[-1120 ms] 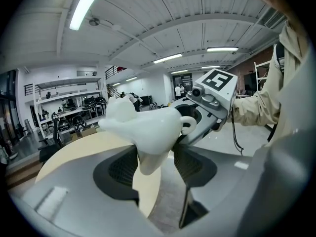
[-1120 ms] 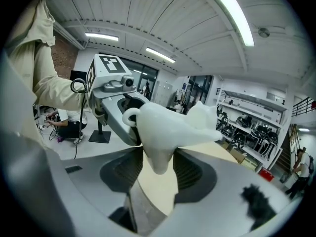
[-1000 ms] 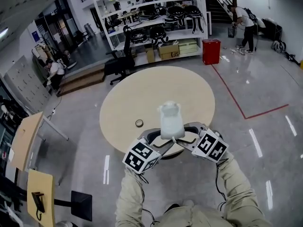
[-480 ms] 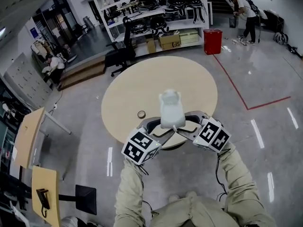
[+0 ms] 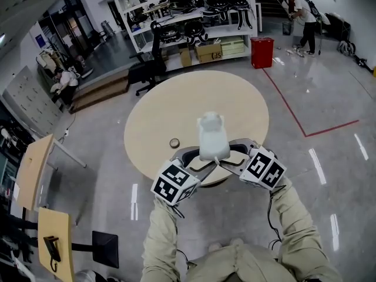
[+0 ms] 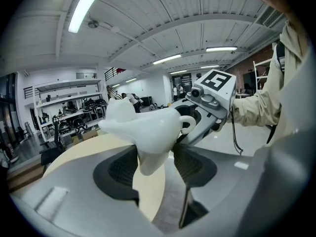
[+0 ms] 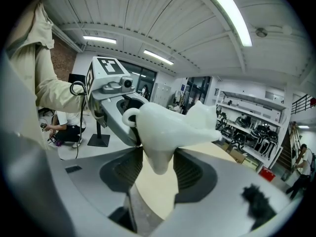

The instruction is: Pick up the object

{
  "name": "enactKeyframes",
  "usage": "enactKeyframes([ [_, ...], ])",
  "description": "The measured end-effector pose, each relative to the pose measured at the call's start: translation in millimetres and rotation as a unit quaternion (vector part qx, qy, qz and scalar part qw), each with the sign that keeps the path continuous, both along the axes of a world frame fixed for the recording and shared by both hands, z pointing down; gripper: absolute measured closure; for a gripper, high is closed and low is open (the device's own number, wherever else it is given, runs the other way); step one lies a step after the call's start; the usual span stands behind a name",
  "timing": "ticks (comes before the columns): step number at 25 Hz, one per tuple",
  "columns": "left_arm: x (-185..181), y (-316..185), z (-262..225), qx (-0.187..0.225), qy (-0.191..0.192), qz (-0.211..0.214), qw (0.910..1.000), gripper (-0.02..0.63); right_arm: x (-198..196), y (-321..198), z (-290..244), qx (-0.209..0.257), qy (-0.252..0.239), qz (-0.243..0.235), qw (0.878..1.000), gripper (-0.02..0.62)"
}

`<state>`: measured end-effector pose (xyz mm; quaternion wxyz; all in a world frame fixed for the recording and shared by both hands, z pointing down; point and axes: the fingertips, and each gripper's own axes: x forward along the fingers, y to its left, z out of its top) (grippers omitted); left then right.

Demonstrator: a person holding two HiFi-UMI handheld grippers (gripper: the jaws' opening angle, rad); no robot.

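You have the white figurine (image 5: 212,135) gripped from both sides and held up in front of you. In the head view it sits over the near edge of the round tabletop (image 5: 176,107), and no part of it rests on the surface.

Your left tongs (image 5: 198,159) come in from the near left and pinch one of its downward-pointing legs. In the left gripper view that leg hangs straight down between the two dark ribbed pads (image 6: 195,164), which press on it from either side. The tip of the leg pokes out below them, with the pale tabletop behind it.

Your right tongs (image 5: 233,155) come in from the near right and clamp a second leg the same way. Their pads (image 7: 123,169) hold it on both sides.

The two tongs face each other under the figurine's body, close together, with their marker cubes towards you. The figurine's curled, loop-like tail points back towards you, and its broader end points out across the tabletop.

A small round ring-shaped item (image 5: 174,143) lies on the tabletop close to its near-left edge, just left of your left tongs and apart from them.
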<state>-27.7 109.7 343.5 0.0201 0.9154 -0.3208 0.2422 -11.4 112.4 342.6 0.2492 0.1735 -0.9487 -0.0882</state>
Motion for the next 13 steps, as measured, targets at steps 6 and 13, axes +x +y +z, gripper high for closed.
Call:
enactKeyframes([
  [6, -1.1, 0.1, 2.8, -0.001, -0.001, 0.002, 1.0000, 0.368, -1.2, 0.6, 3.5, -0.003, 0.000, -0.001, 1.000, 0.397],
  [13, -0.4, -1.7, -0.2, -0.003, -0.001, 0.005, 1.0000, 0.369, -0.2, -1.5, 0.1, -0.005, 0.001, 0.000, 1.000, 0.397],
])
